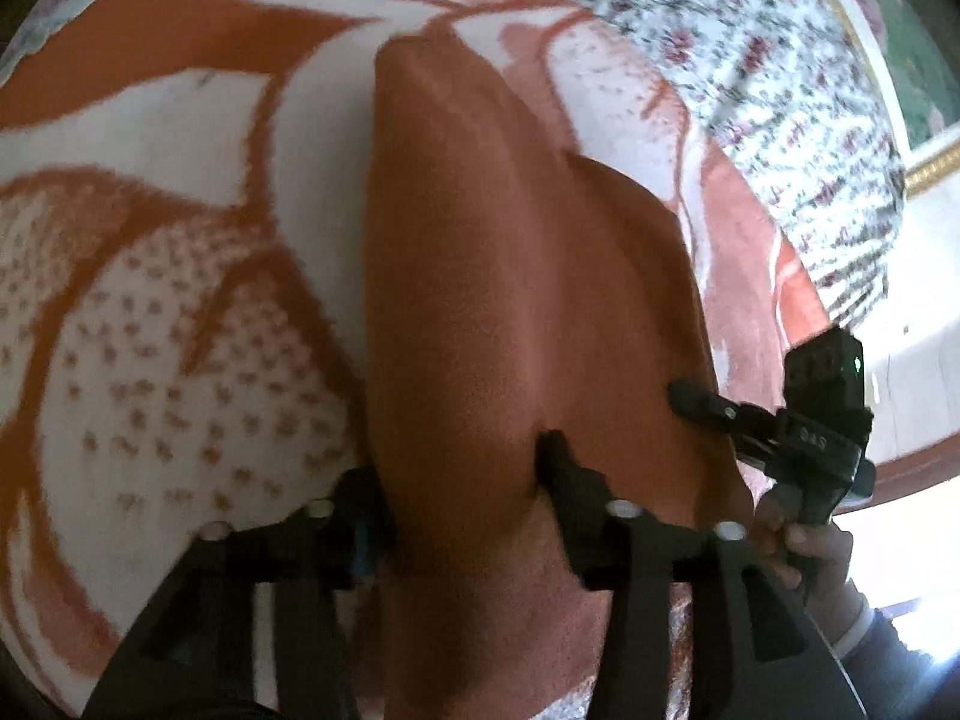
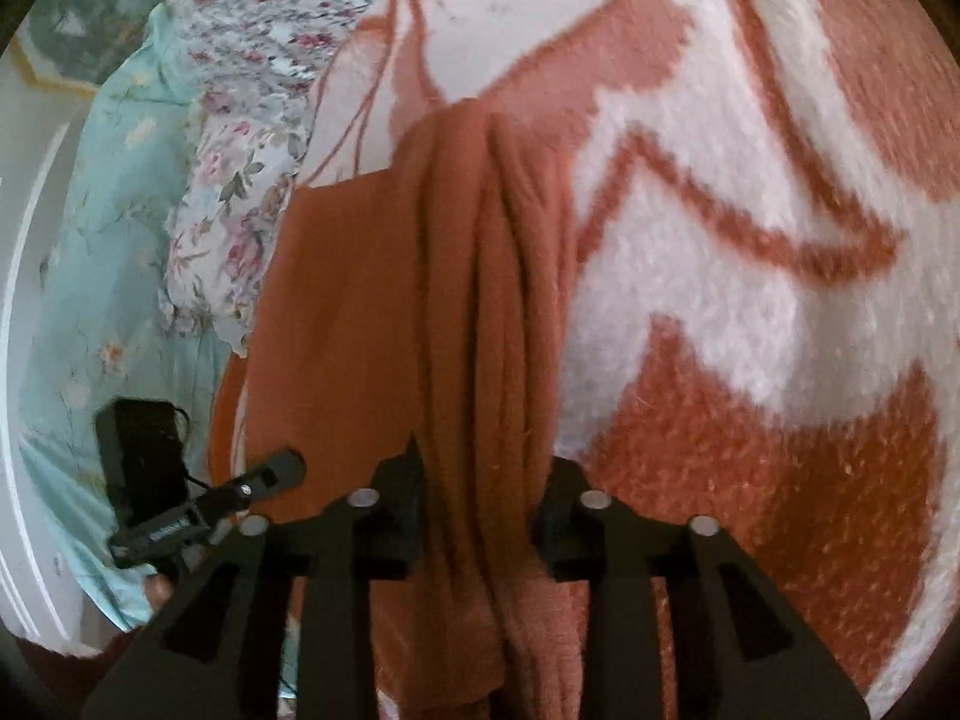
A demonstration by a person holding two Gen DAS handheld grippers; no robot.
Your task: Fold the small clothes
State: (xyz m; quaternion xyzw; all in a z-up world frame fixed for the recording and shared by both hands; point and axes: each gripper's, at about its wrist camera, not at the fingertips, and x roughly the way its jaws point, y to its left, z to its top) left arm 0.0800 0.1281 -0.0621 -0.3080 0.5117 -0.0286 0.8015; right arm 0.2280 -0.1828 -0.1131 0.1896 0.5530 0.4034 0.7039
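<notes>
I have the plain rust-orange knit garment (image 1: 510,300) lifted off the bed, hanging in long soft folds that fill the middle of both wrist views. My left tongs (image 1: 462,480) are clamped on its near edge at the lower centre of the left view, the cloth bunched between the two black fingers. My right tongs (image 2: 480,486) grip another part of the same edge at the lower centre of the right view; the cloth passes between the fingers there, though motion blur keeps me from telling how tightly they bite. In the left view the right tongs show at the lower right, just beside the garment's edge.

Under the hanging cloth lies the fluffy orange-and-white patterned blanket (image 1: 180,300) covering the bed, with a white floral-print sheet (image 1: 750,90) at the upper right of the left view and a pale turquoise flowered sheet (image 2: 108,240) at the left of the right view.

I judge the step in hand to be carrying the held edge over to make a fold. To do it well, I should keep both tongs level and pull gently apart so the edge stays taut, then lower the cloth flat onto the blanket before letting go.
</notes>
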